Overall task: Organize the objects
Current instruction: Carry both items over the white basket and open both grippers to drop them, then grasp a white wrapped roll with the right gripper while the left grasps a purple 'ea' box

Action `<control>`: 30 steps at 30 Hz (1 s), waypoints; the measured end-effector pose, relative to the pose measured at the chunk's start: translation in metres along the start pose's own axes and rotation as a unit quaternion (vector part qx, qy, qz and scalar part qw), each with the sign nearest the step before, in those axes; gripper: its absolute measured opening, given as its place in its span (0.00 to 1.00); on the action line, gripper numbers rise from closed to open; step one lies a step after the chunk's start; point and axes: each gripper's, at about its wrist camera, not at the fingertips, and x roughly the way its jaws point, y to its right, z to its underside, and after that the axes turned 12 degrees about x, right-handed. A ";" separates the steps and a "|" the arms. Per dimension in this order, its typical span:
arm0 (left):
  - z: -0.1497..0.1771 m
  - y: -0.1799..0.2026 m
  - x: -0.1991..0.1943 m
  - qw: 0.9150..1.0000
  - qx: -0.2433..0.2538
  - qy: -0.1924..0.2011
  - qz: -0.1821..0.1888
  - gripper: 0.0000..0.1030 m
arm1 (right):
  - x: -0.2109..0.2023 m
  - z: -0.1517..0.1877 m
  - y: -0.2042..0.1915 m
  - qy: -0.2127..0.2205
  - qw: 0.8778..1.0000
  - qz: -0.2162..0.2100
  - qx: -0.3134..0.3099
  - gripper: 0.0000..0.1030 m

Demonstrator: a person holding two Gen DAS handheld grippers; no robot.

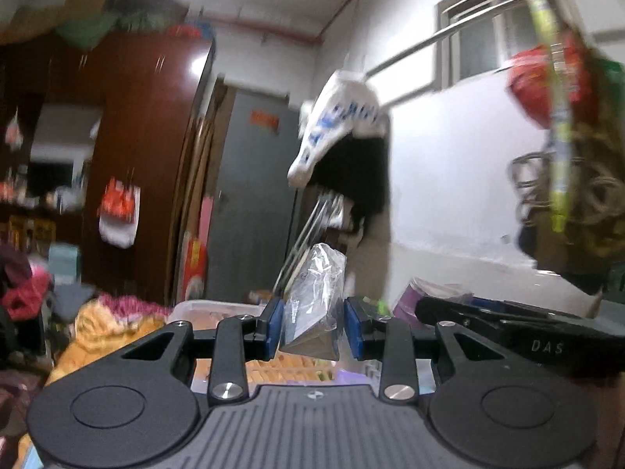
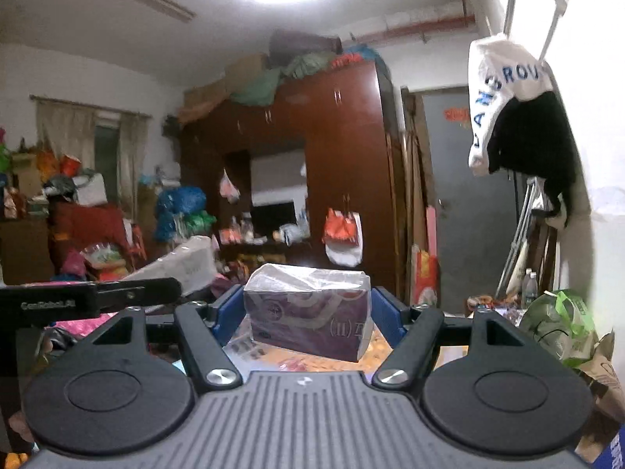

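A: What does your left gripper (image 1: 312,326) hold?

B: Your blue fingers (image 1: 273,322) are closed on a small packet in clear plastic (image 1: 314,305). It stands up between them, lifted in the air, and its lower corner points down. The view is blurred, so I cannot read the packet.

A: And your right gripper (image 2: 306,312)?

B: Its fingers (image 2: 226,312) grip a purple box wrapped in clear film (image 2: 308,314) by its two short ends. The box is raised and a little tilted, the right end lower.

A: Where are the two grippers to each other?

B: In the left view your right gripper (image 1: 508,324) shows just to the right. In the right view the left gripper (image 2: 90,297) shows at the left edge.

A: What is behind?

B: A dark red wardrobe (image 2: 336,148), a grey door (image 2: 468,195), and a white bag with blue letters (image 2: 504,90) hanging on the wall.
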 end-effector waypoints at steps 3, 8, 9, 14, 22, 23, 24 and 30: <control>-0.006 -0.009 0.047 0.998 0.002 -0.065 -0.005 0.37 | 0.039 -0.006 0.012 -0.034 0.999 0.027 0.003 0.71; 0.013 -0.019 0.070 0.993 0.002 -0.114 -0.036 0.87 | 0.061 0.009 0.019 -0.066 0.997 0.046 -0.009 0.90; 0.015 -0.019 0.066 0.993 0.001 -0.113 -0.037 0.97 | 0.061 0.011 0.020 -0.077 0.996 0.049 -0.008 0.94; 0.035 -0.009 -0.004 0.998 0.011 -0.059 -0.023 0.97 | 0.001 0.028 0.014 -0.047 0.998 0.031 -0.005 1.00; 0.108 0.007 -0.087 1.000 -0.023 -0.019 -0.005 0.98 | -0.063 0.095 0.032 -0.092 0.994 0.020 0.062 1.00; 0.115 0.009 -0.090 0.999 -0.026 -0.021 -0.009 0.98 | -0.066 0.102 0.034 -0.098 0.993 0.021 0.070 1.00; 0.120 0.009 -0.092 0.999 -0.030 -0.025 -0.012 0.98 | -0.071 0.109 0.035 -0.100 0.992 0.023 0.078 1.00; 0.138 0.013 -0.096 0.999 -0.021 -0.042 -0.013 0.98 | -0.079 0.111 0.031 -0.077 0.994 0.031 0.066 1.00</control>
